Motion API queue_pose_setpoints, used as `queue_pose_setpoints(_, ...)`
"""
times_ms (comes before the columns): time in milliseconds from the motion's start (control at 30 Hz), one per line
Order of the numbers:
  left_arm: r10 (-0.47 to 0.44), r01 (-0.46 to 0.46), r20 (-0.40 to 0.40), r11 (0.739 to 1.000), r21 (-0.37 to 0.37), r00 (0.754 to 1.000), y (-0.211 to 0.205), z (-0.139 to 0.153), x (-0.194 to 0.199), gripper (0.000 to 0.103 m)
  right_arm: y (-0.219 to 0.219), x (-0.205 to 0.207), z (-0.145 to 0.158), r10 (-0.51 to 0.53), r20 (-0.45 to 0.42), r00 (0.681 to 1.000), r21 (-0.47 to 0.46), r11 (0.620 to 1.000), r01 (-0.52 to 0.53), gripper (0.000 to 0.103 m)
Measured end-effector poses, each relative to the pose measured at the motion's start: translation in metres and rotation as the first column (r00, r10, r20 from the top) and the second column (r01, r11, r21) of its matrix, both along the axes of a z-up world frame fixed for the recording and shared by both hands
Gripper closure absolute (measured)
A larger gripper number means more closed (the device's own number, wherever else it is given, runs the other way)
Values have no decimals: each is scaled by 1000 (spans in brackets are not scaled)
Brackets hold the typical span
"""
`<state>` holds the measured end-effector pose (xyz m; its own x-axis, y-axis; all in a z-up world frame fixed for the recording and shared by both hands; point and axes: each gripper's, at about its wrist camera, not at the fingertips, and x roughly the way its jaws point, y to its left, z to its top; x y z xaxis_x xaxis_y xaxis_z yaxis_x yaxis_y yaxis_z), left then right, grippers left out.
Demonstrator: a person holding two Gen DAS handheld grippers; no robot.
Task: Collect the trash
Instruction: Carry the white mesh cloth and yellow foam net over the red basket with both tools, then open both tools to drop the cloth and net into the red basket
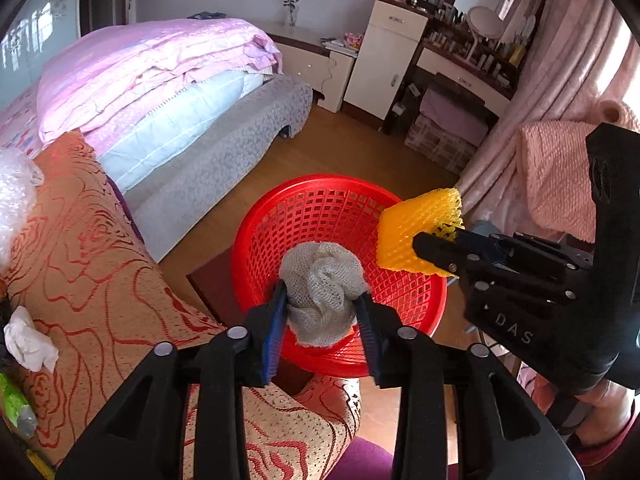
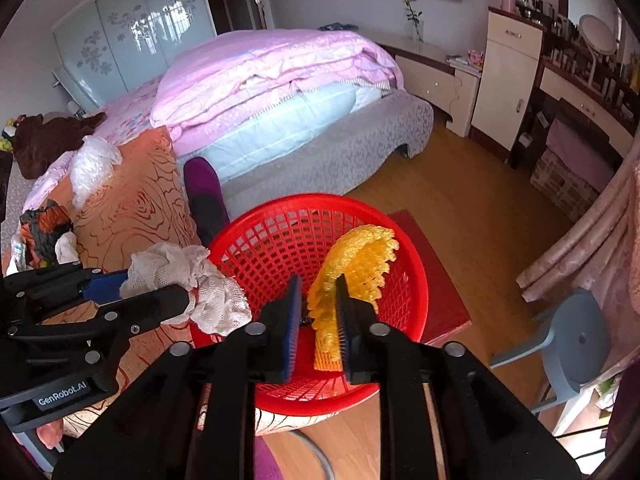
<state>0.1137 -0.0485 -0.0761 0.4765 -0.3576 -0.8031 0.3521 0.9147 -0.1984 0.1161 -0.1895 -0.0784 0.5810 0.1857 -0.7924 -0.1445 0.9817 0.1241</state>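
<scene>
A red mesh basket (image 1: pixel 320 180) (image 2: pixel 304 200) stands on the floor below both grippers. My left gripper (image 1: pixel 322 300) (image 2: pixel 160 286) is shut on a crumpled grey-white gauze wad (image 1: pixel 324 276) (image 2: pixel 216 304) and holds it over the basket's near rim. To its right, my right gripper (image 2: pixel 318 284) (image 1: pixel 420 240) hangs over the basket's inside with a yellow foam net (image 2: pixel 360 256) (image 1: pixel 416 212) between its jaws. The net leans on the right pad, with a dark gap at the left pad, so this gripper is open.
An orange patterned cushion (image 1: pixel 100 240) on the left carries bubble wrap (image 2: pixel 92 168) and a white tissue (image 1: pixel 28 344). A dark red mat (image 2: pixel 436 272) lies under the basket. A grey stool (image 2: pixel 576 344) and pink curtain (image 2: pixel 580 240) are on the right, the bed (image 2: pixel 280 92) behind.
</scene>
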Motion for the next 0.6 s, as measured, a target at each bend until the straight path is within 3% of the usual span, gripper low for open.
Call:
queue_pose_setpoints(100, 12, -12, 11, 1000, 6, 1000, 1, -1, -1, 52, -4, -2, 0, -17, 7, 1000, 13, 1000, 16, 56)
queue_pose_setpoints(167, 19, -19, 16, 1000, 2, 1000, 3, -1, -1, 45, -7, -2, 1, -21, 7, 1000, 25, 999, 21, 52)
queue_pose_setpoints(333, 25, -25, 20, 1000, -5, 999, 5, 2, -3, 42, -12, 0, 0, -13, -14, 1000, 64, 998, 14, 45)
queue_pose_setpoints(600, 42, -41, 34, 999, -28, 999, 16, 12, -8, 42, -5, -4, -27, 47, -127, 991, 85, 996, -36, 39)
